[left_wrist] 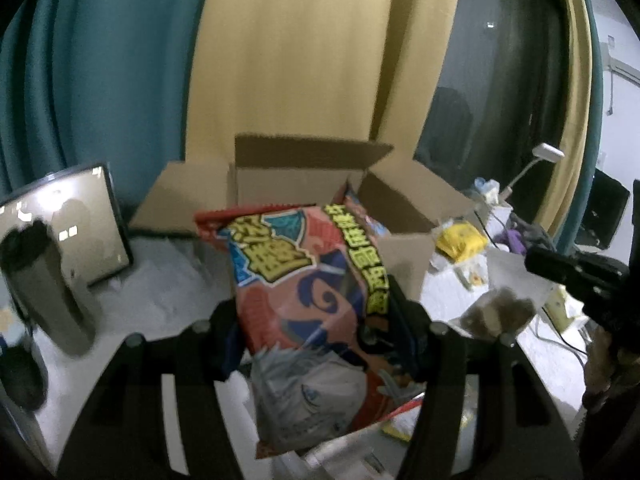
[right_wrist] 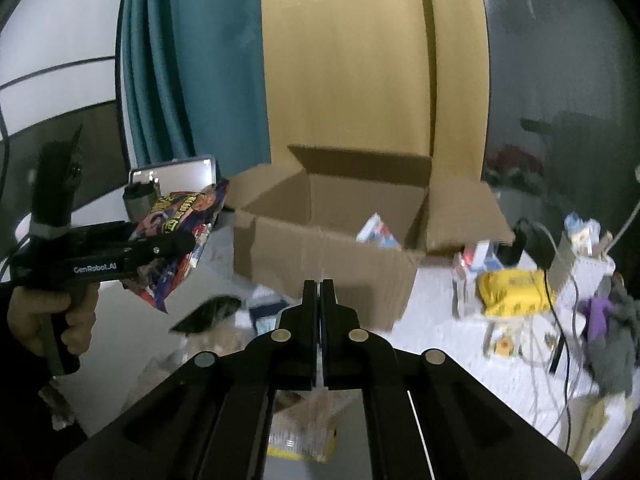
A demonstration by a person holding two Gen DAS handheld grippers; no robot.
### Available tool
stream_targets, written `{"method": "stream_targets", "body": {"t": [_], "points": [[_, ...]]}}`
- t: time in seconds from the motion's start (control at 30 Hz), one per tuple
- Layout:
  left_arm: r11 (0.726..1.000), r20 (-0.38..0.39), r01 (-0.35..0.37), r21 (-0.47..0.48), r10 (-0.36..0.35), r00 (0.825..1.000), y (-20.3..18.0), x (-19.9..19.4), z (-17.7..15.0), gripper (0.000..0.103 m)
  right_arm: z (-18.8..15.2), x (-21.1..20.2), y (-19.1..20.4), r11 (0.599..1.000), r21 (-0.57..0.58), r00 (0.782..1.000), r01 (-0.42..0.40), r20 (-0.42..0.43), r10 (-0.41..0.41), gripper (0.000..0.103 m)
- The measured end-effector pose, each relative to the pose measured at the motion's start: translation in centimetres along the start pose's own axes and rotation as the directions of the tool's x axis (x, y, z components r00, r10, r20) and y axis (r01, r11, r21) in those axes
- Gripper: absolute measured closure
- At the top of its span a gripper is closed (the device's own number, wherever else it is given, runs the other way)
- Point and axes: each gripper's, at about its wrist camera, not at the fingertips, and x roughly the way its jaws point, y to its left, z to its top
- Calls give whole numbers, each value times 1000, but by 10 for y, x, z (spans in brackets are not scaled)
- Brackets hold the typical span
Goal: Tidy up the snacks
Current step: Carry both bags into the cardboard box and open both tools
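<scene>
Above the cluttered counter (right_wrist: 432, 320), the left claw (left_wrist: 316, 320) gripped a red snack bag (left_wrist: 308, 300) by its lower part, holding it clear of the surface and just short of the open cardboard box (right_wrist: 332, 248), apparently for dropping in. One packet (right_wrist: 378, 232) already lay inside. The right claw (right_wrist: 319, 300) hovered clenched and empty.

Lived-in home room, likely bedroom or study, indicated by teal curtains (left_wrist: 76, 92), wooden wardrobe panel (right_wrist: 344, 68), framed mirror (left_wrist: 66, 224), white desk lamp (left_wrist: 542, 160), cables and clutter strewn over white table (right_wrist: 436, 320).
</scene>
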Motion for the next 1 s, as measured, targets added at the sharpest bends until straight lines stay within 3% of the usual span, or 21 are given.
{"method": "stream_targets", "body": {"t": [0.37,0.57,0.83,0.93,0.97,1.0], "points": [[999,28,-2,43,1,1000,21,59,51,42,58,51,-13,999,-37,994,33,107,-29,101],[1000,20,-9,9,9,1000,41,101,74,42,87,89,-20,996,-60,987,69,150,-59,101],[999,-40,-11,-51,9,999,63,154,87,41,104,152,-29,993,-56,986,103,139,-95,101],[998,-86,-19,-67,13,996,66,171,88,29,108,174,-36,992,-30,987,119,109,-115,101],[997,-81,-23,-71,17,997,66,173,88,18,109,181,-39,993,-23,990,115,90,-113,101],[997,-75,-28,-75,22,997,67,173,88,14,111,189,-41,994,-17,992,112,68,-111,100]]}}
